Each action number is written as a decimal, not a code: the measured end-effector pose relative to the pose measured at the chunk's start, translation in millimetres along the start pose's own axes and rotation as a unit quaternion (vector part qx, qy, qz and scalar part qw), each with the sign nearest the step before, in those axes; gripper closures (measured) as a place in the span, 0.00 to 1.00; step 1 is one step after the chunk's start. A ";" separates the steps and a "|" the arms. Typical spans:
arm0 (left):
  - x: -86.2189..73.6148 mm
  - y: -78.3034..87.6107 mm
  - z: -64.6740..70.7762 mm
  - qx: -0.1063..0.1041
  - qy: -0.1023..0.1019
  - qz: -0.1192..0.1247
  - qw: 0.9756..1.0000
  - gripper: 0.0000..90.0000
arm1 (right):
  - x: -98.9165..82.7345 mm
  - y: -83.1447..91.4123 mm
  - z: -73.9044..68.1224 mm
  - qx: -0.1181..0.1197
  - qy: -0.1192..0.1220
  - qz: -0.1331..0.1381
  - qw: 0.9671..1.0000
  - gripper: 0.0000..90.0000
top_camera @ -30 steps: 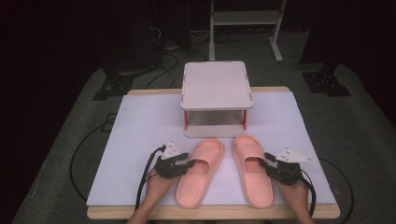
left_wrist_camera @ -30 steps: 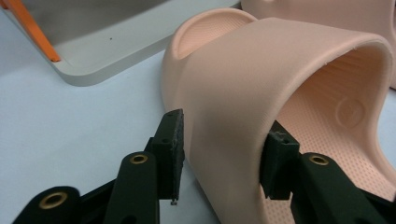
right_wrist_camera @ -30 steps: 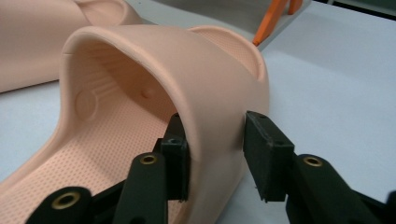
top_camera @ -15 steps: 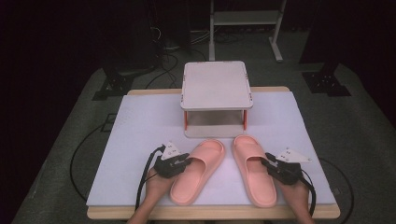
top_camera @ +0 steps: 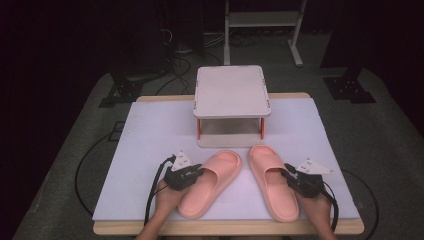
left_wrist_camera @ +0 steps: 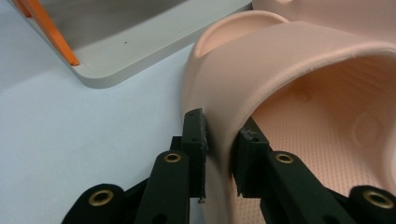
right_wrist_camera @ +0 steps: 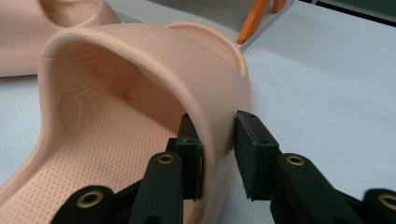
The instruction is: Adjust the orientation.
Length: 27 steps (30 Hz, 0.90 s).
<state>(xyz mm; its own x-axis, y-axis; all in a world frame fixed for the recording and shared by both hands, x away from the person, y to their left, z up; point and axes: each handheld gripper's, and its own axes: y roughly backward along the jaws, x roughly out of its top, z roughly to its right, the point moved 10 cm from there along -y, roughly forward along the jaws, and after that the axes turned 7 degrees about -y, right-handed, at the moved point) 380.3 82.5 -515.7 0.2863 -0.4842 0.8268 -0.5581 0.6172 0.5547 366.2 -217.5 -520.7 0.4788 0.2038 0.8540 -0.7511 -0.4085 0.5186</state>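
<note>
Each gripper pinches a slipper's strap edge: left gripper (top_camera: 192, 173) on left slipper (top_camera: 212, 182), right gripper (top_camera: 290, 176) on right slipper (top_camera: 272, 180), lower centre. Foam looks light, soft, bendy; the strap side suits gripping.

No readable text anywhere

The pink slippers (top_camera: 212, 185), the small grey shelf stand (top_camera: 231, 92) and the white tabletop (top_camera: 150, 135) carry no legible words, brands or numbers; small dark marks on the grippers' grey plates are too blurred to read.
</note>
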 end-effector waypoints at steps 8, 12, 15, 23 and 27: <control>-2.9 3.9 -6.3 0.005 0.004 -0.003 1.000 0.88 | -0.4 0.4 2.4 -0.005 -0.003 -0.003 1.000 0.83; -4.0 5.5 -9.3 0.010 0.009 -0.002 1.000 0.88 | -0.4 1.4 4.8 -0.009 -0.004 -0.002 1.000 0.86; -5.3 7.2 -11.9 0.012 0.010 -0.006 1.000 0.90 | -0.6 2.2 6.9 -0.010 -0.003 -0.003 1.000 0.88; -8.5 11.7 -18.4 0.021 0.014 -0.014 1.000 0.93 | -1.5 4.8 11.6 -0.012 -0.010 -0.008 1.000 0.91; -9.6 13.2 -20.7 0.022 0.019 -0.012 1.000 0.93 | -1.9 5.6 12.0 -0.010 -0.013 -0.012 1.000 0.92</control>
<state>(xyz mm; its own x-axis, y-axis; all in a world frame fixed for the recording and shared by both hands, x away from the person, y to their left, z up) 386.3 108.1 -514.4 0.3284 -0.4747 0.8166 -0.5846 0.5770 0.5704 366.6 -230.9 -519.9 0.5089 0.1905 0.8395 -0.7475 -0.3859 0.5407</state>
